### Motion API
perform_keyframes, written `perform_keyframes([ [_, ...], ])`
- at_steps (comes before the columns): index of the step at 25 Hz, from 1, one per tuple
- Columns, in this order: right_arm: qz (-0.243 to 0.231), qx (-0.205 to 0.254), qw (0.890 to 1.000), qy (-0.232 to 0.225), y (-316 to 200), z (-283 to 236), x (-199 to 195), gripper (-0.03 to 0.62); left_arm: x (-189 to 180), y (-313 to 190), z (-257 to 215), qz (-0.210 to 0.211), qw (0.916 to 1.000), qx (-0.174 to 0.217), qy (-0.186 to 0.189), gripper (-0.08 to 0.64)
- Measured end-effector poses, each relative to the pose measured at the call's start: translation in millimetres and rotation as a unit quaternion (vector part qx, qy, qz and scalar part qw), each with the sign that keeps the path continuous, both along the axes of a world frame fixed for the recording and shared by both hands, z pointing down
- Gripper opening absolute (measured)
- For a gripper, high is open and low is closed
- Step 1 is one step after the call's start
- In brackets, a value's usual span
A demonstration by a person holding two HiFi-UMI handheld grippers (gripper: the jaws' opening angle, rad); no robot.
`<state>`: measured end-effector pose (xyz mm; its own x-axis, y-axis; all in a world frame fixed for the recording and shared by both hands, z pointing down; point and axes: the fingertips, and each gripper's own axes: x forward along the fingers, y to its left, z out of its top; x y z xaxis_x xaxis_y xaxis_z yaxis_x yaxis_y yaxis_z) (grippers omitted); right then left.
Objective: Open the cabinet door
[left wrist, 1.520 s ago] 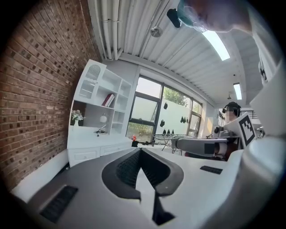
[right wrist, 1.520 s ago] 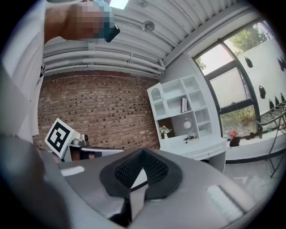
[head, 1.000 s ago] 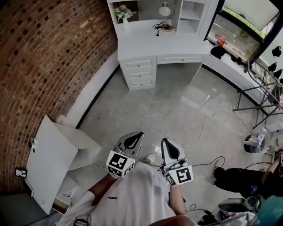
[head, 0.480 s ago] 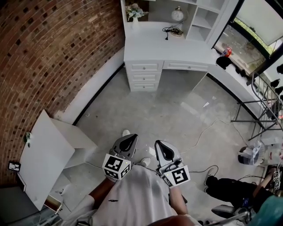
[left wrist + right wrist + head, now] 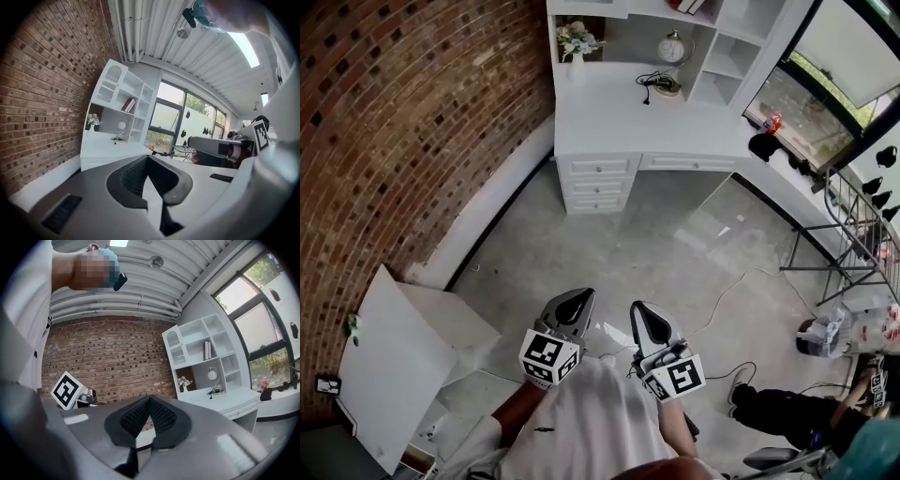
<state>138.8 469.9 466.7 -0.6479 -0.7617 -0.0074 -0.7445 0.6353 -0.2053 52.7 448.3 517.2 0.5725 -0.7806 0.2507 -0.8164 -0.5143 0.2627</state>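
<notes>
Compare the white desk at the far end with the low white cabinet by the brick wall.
The desk has a drawer stack and open shelves holding a clock and flowers; the low cabinet shows only plain flat panels. The desk stands far ahead by the window; the low cabinet sits close on the left. Both are white.

grey concrete floor and a white surface at the far wall

the floor (image 5: 675, 234) carried a low white cabinet (image 5: 403, 361) against the brick wall (image 5: 403, 122) at left, a thin white cable (image 5: 741, 277) trailing across its right half, and a metal rack (image 5: 848, 234) at the right edge. the white surface (image 5: 619, 117) held a coiled black cord (image 5: 652, 82) near its middle; a vase of flowers (image 5: 577, 47) and a round clock (image 5: 673, 47) stood at its back. a red can (image 5: 772, 122) sat on the window ledge (image 5: 797, 164) to the right.
</notes>
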Motion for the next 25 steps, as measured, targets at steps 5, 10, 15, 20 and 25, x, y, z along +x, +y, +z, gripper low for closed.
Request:
perform_keyframes([
  [5,0.008,0.006,1.000,-0.001,-54,-13,-36,0.012,-37,-49,-10,0.004,1.0000,0.005,0.004,0.009],
  [10,0.014,0.001,1.000,-0.012,-95,-15,-74,0.012,-75,-90,-13,0.016,0.9998,0.008,0.004,0.009],
  [15,0.030,0.009,0.999,-0.027,-137,-19,-105,0.012,-115,-134,-12,0.031,0.9995,0.011,-0.001,0.009],
  [20,0.028,0.011,0.999,-0.021,-165,-13,-142,0.012,-148,-156,-12,0.033,0.9993,0.012,0.013,0.009],
  [25,0.013,0.007,1.000,-0.012,-185,-8,-175,0.012,-176,-169,-7,0.021,0.9994,0.006,0.026,0.009],
])
